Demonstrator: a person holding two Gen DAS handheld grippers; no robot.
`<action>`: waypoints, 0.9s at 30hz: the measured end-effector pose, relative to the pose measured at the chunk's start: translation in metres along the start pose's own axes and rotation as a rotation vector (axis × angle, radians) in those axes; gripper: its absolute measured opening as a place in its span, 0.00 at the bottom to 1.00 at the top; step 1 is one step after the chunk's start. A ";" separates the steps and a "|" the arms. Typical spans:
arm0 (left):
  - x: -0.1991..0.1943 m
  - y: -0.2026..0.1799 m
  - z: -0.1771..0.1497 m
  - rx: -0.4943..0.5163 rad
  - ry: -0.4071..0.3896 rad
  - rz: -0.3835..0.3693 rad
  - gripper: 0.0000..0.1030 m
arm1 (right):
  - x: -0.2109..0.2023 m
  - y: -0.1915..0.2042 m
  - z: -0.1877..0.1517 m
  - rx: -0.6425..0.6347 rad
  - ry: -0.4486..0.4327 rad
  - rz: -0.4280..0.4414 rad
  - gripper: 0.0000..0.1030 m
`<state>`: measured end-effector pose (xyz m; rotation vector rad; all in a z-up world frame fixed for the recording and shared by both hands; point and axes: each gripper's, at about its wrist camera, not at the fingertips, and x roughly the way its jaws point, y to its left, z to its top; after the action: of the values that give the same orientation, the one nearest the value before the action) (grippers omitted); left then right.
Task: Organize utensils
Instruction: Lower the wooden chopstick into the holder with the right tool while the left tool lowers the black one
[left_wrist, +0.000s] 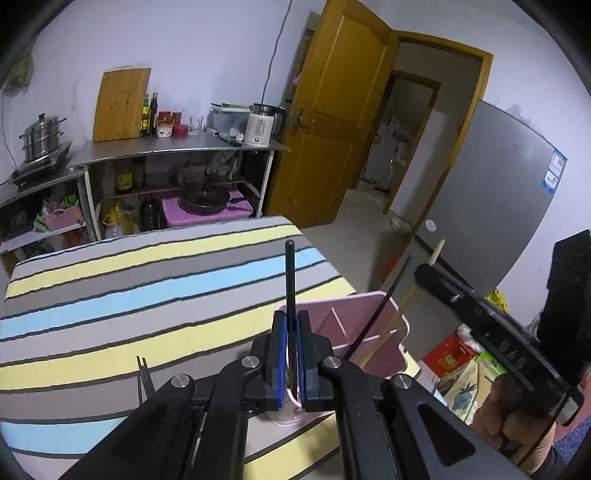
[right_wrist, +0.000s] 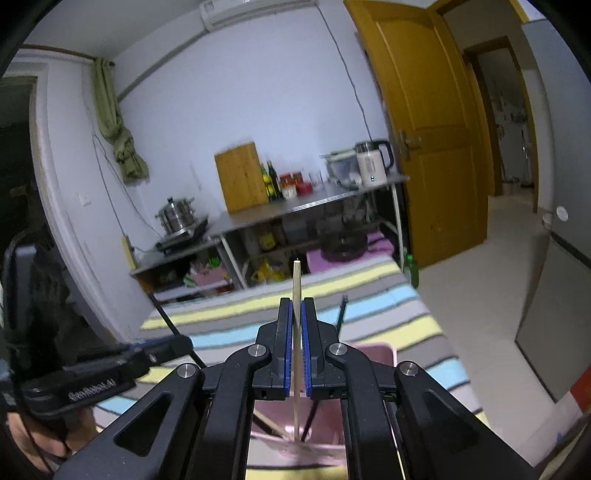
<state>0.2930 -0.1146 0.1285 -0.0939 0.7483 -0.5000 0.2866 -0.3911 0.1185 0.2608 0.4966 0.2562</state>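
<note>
While the two grippers work side by side over the striped surface, two dark utensils (left_wrist: 143, 376) lie flat at the near left on the striped cloth (left_wrist: 110, 295), not yet gathered (only their tips show, so I cannot tell what they are). Just right of them the left gripper (left_wrist: 291, 354) has its blue-padded fingers (left_wrist: 280, 354) closed on a black chopstick (left_wrist: 290, 280), thin, round and matte, held upright above the near end of the pink basket (left_wrist: 369, 299). Further right the right gripper (right_wrist: 297, 339) pinches a pale wooden chopstick (right_wrist: 296, 280) between its own closed fingers, its lower end reaching down into the same basket, where another black stick (right_wrist: 341, 312) and a wooden one already lean.

My worry is the grip: both sticks are slim and smooth, so they could pivot between the ribbed pads and drop outside the rim. The basket looks like light moulded plastic with an inner divider, standing near the right edge of the soft cloth; a sideways nudge from either tool might tip it or push it off. The two grippers are also close and could collide.
</note>
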 end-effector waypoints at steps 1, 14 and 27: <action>0.003 -0.001 -0.002 0.003 0.007 0.002 0.05 | 0.004 -0.001 -0.006 0.001 0.015 -0.002 0.04; 0.007 -0.003 -0.019 0.014 0.028 0.003 0.09 | 0.012 -0.015 -0.032 0.031 0.112 -0.005 0.09; -0.040 0.000 -0.049 0.015 -0.012 0.013 0.13 | -0.015 -0.015 -0.033 0.040 0.098 -0.017 0.12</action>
<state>0.2353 -0.0911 0.1175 -0.0782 0.7329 -0.4927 0.2605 -0.4039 0.0923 0.2836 0.6006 0.2433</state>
